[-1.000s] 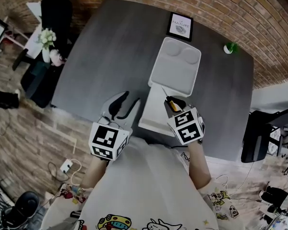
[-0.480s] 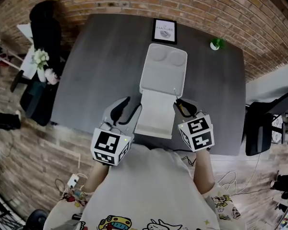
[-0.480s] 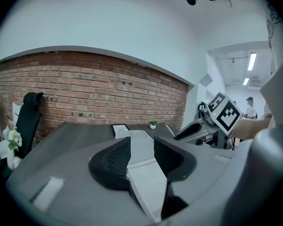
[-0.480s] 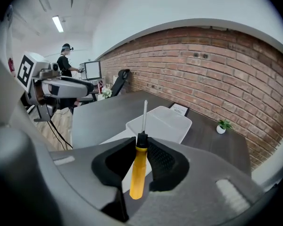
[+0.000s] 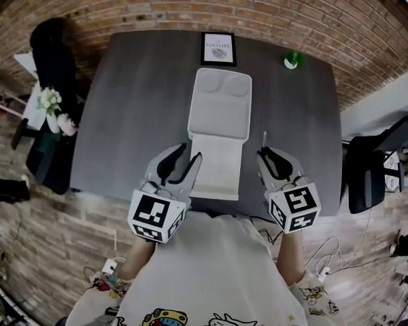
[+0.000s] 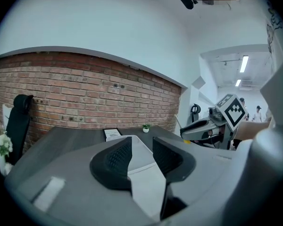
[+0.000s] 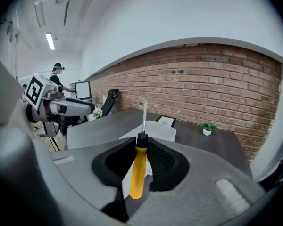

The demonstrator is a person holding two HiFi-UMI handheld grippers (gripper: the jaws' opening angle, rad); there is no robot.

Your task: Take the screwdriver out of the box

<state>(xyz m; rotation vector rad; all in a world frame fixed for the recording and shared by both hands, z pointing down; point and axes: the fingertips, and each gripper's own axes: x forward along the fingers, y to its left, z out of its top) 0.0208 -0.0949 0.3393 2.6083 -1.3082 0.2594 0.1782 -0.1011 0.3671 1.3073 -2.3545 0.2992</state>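
We are holding the screwdriver [image 7: 138, 168] in the right gripper [image 7: 141, 144], whose two black pads are pressing on either side of the handle just below its collar. Its long axis is running along the line of the jaws. The tip is pointing away from us toward the brick wall [image 7: 212, 84] and tilting upward in the right gripper view, and the butt of the handle is pointing back toward our wrist.

It is showing a smooth yellow handle, a short black collar and a thin bare metal shaft. In the head view only the shaft [image 5: 264, 140] is sticking out beyond the jaws.

The tool is sitting outside the box [image 5: 217, 178], over the dark table [image 5: 136, 114] just beside the box's right edge. The white box is lying open, its lid [image 5: 219, 104] folded back flat toward the wall.

On the other side of the box, we are keeping the left gripper [image 6: 141, 149] near its left edge. Its jaws are standing wide apart with nothing between them, having just been closing a little.

Beyond the lid a framed card [image 5: 218, 48] is standing at the table's far edge, and a small potted plant [image 5: 292, 60] is sitting to its right.
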